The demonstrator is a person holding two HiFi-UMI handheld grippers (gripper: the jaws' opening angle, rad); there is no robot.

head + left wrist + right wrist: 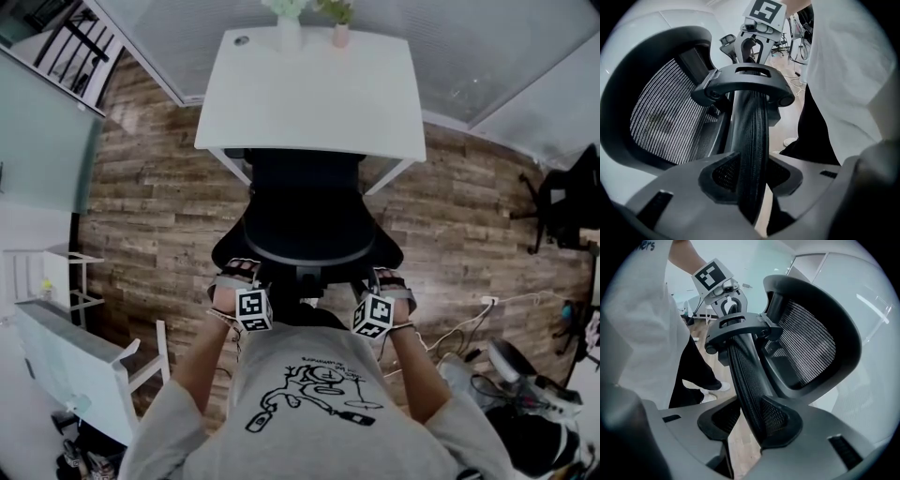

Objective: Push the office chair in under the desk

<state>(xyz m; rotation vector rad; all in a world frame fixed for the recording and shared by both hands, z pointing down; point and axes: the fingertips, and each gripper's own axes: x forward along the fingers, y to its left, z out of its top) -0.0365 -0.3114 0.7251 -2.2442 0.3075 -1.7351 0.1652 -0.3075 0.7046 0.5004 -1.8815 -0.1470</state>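
Both grippers (752, 164) (757, 413) — fingers (715, 180) half-spread — clamp office chair headrest (752, 117).

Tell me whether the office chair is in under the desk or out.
Partly in: the office chair has its seat front under the desk edge; the backrest stands outside.

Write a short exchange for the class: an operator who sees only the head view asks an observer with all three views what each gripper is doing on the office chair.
Operator: From above, the marker cubes hide my jaws. Is the left one gripping anything?
Observer: Yes, the left gripper is shut on one end of the mesh headrest.
Operator: And the right?
Observer: The right gripper is shut on the headrest's other end, beyond its central bracket.
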